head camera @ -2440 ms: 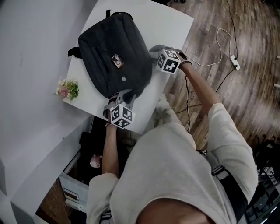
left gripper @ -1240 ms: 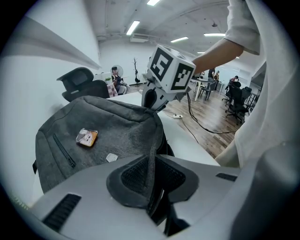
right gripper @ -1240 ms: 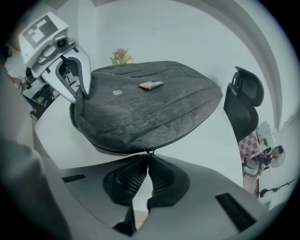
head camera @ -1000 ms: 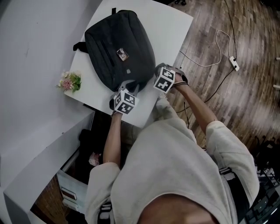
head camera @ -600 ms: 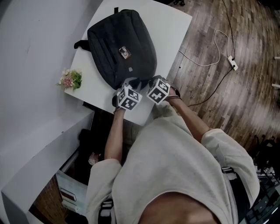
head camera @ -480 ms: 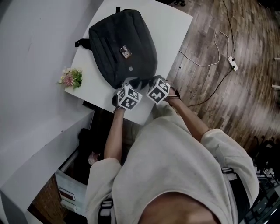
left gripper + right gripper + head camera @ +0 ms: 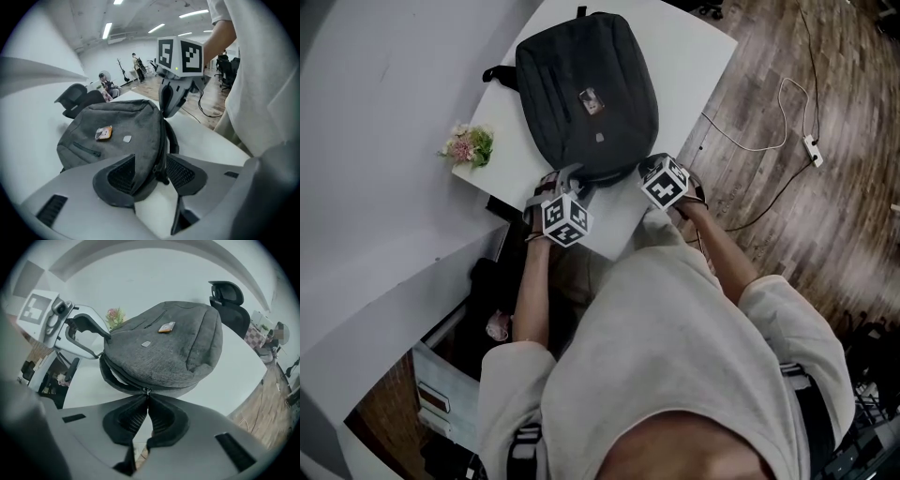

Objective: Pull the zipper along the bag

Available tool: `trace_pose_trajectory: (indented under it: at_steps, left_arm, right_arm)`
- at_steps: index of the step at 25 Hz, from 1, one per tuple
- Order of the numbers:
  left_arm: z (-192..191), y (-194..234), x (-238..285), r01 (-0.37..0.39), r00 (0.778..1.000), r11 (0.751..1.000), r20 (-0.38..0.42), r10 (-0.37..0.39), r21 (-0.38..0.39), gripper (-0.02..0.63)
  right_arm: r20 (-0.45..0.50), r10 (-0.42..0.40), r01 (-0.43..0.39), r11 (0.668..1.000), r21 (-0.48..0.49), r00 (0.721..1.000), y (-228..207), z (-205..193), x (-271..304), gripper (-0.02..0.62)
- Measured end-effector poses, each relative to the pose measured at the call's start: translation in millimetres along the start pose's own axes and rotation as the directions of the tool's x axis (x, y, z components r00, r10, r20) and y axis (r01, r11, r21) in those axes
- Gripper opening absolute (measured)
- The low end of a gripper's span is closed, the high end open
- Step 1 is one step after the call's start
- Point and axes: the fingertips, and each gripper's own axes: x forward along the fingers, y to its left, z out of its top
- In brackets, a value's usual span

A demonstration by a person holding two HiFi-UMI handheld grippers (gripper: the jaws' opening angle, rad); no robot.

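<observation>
A dark grey backpack point(image 7: 586, 103) lies flat on the white table point(image 7: 694, 56). Its main zipper gapes open along the near end point(image 7: 115, 376). My left gripper point(image 7: 572, 178) is at the bag's near left corner. Its jaws point(image 7: 150, 168) are opening wide, and the bag's edge point(image 7: 147, 154) lies loose between the pads. My right gripper point(image 7: 645, 171) is at the near right edge. In the right gripper view the right gripper point(image 7: 146, 397) is shut on the small metal zipper pull point(image 7: 146, 391). The left gripper point(image 7: 104, 345) also shows there, at the bag's left.
A small bunch of flowers point(image 7: 469, 145) stands by the table's left edge against the wall. Past the table's right edge, a white cable and power strip point(image 7: 809, 142) lie on the wooden floor. Boxes point(image 7: 441, 394) sit under the table's near side. An office chair point(image 7: 227, 296) stands behind the bag.
My right gripper came round from the bag's right side to its near end, close to the left one, then drew a little apart. The left jaws have spread open.
</observation>
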Motion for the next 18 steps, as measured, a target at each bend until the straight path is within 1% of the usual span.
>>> trace_pose_trajectory:
  at_steps: [2, 3, 5, 6, 7, 9, 11, 14, 18]
  left_arm:
    - [-25, 8, -4, -0.02, 0.999, 1.0, -0.05, 0.02, 0.01, 0.223]
    - [-34, 12, -6, -0.029, 0.997, 0.999, -0.072, 0.032, 0.037, 0.222]
    - [-42, 18, -5, -0.044, 0.993, 0.99, -0.099, 0.058, 0.131, 0.204]
    - [-42, 19, -4, -0.045, 0.991, 0.982, -0.113, 0.067, 0.185, 0.171]
    - [-42, 19, -2, -0.039, 0.989, 0.973, -0.128, 0.069, 0.228, 0.163]
    - [-41, 20, 1, -0.023, 0.988, 0.964, -0.144, 0.064, 0.267, 0.158]
    - [-39, 18, 4, -0.015, 0.989, 0.964, -0.141, 0.054, 0.265, 0.147]
    - [-28, 13, 9, -0.014, 0.992, 0.97, -0.115, 0.043, 0.243, 0.126]
    - [1, 3, 22, -0.022, 0.998, 0.98, -0.061, 0.034, 0.196, 0.109]
  right_arm:
    - [0.004, 0.008, -0.008, 1.0, -0.003, 1.0, 1, -1, 1, 0.02]
    - [0.006, 0.012, -0.012, 1.0, -0.005, 1.0, 1, -2, 1, 0.02]
    - [0.004, 0.013, -0.013, 1.0, -0.012, 1.0, 1, -3, 0, 0.02]
    - [0.001, 0.012, -0.012, 1.0, -0.016, 1.0, 1, -3, 0, 0.02]
    - [-0.001, 0.012, -0.012, 1.0, -0.02, 1.0, 1, -4, 0, 0.02]
    - [-0.002, 0.012, -0.012, 1.0, -0.025, 1.0, -1, -3, 1, 0.02]
    - [-0.006, 0.009, -0.009, 0.999, -0.031, 1.0, -4, -3, -1, 0.02]
    - [-0.021, -0.011, 0.01, 0.999, -0.04, 1.0, -17, -7, -4, 0.02]
    - [-0.046, -0.068, 0.066, 0.997, -0.044, 0.997, -51, -15, -13, 0.02]
